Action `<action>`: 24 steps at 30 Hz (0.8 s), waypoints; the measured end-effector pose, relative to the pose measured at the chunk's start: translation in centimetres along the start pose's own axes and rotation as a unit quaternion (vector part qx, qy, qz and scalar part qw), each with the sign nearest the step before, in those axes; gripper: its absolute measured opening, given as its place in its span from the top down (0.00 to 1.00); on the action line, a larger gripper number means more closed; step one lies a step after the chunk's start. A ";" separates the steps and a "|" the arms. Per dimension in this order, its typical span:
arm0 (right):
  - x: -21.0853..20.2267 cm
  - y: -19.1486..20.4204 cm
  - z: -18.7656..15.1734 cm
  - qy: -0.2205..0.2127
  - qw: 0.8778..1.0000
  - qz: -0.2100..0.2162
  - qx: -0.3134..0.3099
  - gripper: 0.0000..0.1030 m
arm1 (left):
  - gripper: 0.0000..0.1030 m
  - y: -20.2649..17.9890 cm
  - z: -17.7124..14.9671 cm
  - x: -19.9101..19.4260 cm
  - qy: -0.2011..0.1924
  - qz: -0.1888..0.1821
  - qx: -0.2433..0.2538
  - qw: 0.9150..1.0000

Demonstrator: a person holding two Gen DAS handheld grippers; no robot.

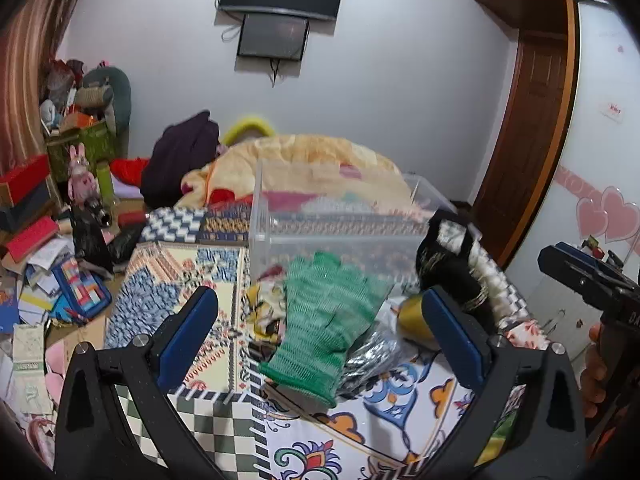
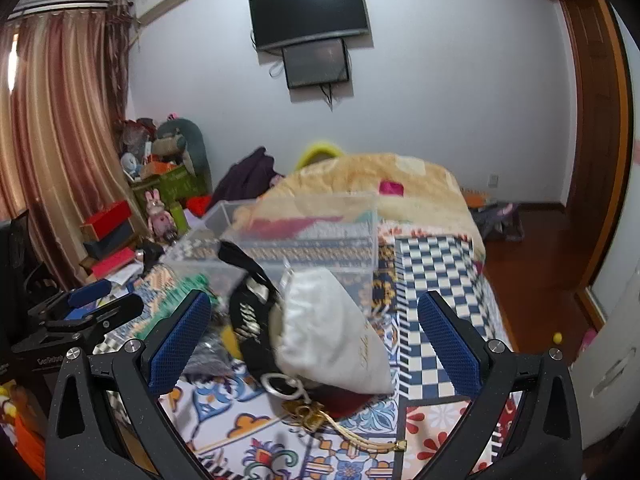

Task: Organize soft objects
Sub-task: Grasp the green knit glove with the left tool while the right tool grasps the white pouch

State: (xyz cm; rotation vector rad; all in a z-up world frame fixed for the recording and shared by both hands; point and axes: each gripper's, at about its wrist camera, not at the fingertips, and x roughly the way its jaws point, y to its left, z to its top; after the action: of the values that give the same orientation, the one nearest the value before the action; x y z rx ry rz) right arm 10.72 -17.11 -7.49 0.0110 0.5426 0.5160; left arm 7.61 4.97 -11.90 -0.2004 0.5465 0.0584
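Two released tools: left tool (image 1: 320, 340) frames the green glove (image 1: 324, 320), right tool (image 2: 316, 340) frames the white pouch (image 2: 332, 332), with what seems a clear bin (image 2: 304, 236) at twelve o'clock.

Each gripper, left (image 1: 320, 328) and right (image 2: 314, 332), is built of matte black plastic arms fastened with silver screws. The fingers (image 2: 180, 340) are faced with blue textured pads.

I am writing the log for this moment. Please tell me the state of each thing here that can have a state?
left hand-held gripper: open, holding nothing
right hand-held gripper: open, holding nothing
green glove: lying flat on the pile
white pouch: lying on the bed cover
clear plastic box: lidless, upright
television: screen dark
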 end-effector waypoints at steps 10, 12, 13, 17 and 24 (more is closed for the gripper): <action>2.9 -1.2 -1.6 0.060 0.998 0.005 0.016 0.16 | 0.18 0.1 -2.2 3.2 0.039 0.003 0.018 0.999; 3.5 -1.3 -1.8 0.071 0.997 0.011 0.020 0.21 | 0.24 -0.1 -2.5 3.6 0.046 0.005 0.024 0.999; 3.8 -1.3 -1.9 0.076 0.997 0.013 0.022 0.25 | 0.28 -0.1 -2.7 3.9 0.048 0.006 0.028 0.998; 4.6 -1.4 -2.4 0.094 0.995 0.028 0.031 0.40 | 0.41 -0.2 -3.1 4.4 0.051 0.010 0.039 0.998; 4.4 -1.6 -2.3 0.090 0.995 0.040 0.030 0.66 | 0.59 -0.6 -3.2 3.7 0.034 0.015 0.053 0.998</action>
State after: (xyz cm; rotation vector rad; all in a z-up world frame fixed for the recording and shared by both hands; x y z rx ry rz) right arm 13.55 -16.72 -11.90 0.0435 0.7351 0.5831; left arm 9.22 3.77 -16.39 -0.0909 0.6184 0.0523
